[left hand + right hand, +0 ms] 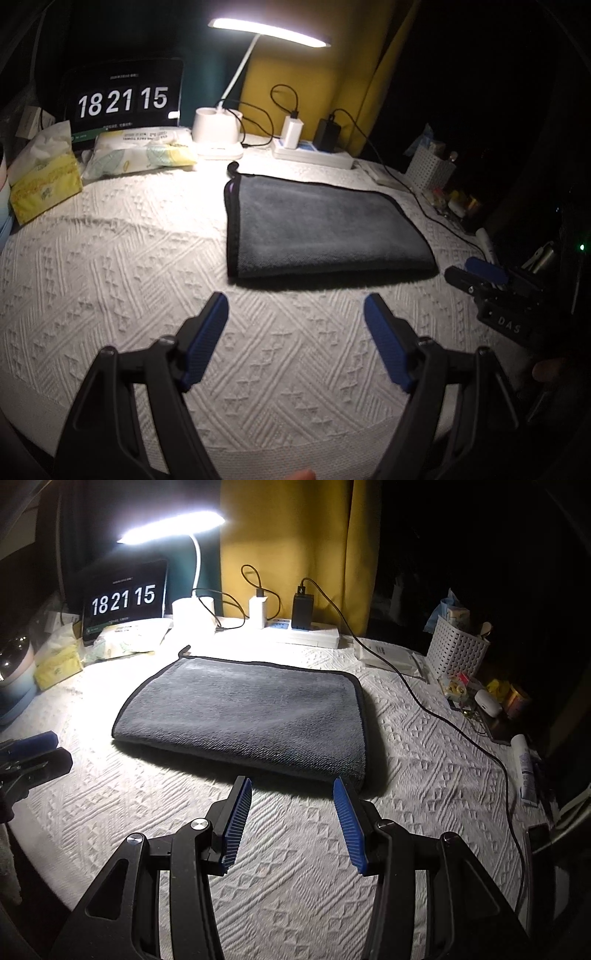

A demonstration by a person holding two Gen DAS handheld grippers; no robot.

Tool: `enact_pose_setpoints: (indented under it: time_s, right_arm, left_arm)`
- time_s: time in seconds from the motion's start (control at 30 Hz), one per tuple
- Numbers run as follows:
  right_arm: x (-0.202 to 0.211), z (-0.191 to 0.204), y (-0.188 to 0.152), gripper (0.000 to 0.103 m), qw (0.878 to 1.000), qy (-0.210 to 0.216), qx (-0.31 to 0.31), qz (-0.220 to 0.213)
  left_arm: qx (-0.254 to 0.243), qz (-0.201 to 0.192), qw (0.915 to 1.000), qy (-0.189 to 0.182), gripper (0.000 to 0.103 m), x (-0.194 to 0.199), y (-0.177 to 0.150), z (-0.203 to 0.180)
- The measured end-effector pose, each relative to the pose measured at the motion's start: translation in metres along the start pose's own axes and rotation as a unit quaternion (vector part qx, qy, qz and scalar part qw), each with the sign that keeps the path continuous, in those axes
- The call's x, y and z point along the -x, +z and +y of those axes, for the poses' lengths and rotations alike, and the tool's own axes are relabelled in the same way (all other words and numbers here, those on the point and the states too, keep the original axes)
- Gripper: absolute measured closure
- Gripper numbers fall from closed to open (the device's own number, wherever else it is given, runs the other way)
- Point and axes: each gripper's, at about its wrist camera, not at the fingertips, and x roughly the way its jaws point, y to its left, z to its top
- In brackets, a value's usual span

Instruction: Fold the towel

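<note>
A grey towel (317, 229) with black trim lies folded flat on the white textured tablecloth (129, 266); it also shows in the right wrist view (251, 716). My left gripper (295, 306) is open and empty, hovering over the cloth short of the towel's near edge. My right gripper (291, 786) is open and empty, its fingertips (341, 788) just at the towel's near right edge. The right gripper shows at the right in the left wrist view (480, 273), the left gripper at the left edge of the right wrist view (33, 753).
At the back stand a lit desk lamp (218, 129), a tablet clock (123, 99), tissue packs (44, 177), a wipes pack (140, 151) and a power strip (314, 151) with chargers. A black cable (443, 720), white basket (458, 650) and small items line the right side.
</note>
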Motion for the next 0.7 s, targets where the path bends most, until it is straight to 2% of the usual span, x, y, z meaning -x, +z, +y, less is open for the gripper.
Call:
enact_pose_setpoints:
  time_s: [0.7]
  right_arm:
    - [0.057,0.020,-0.027,0.054,0.999,0.014,-0.001,-0.034]
  left_arm:
    - [-0.022,-0.044,0.9986,-0.016,0.026,0.051,-0.025,-0.020]
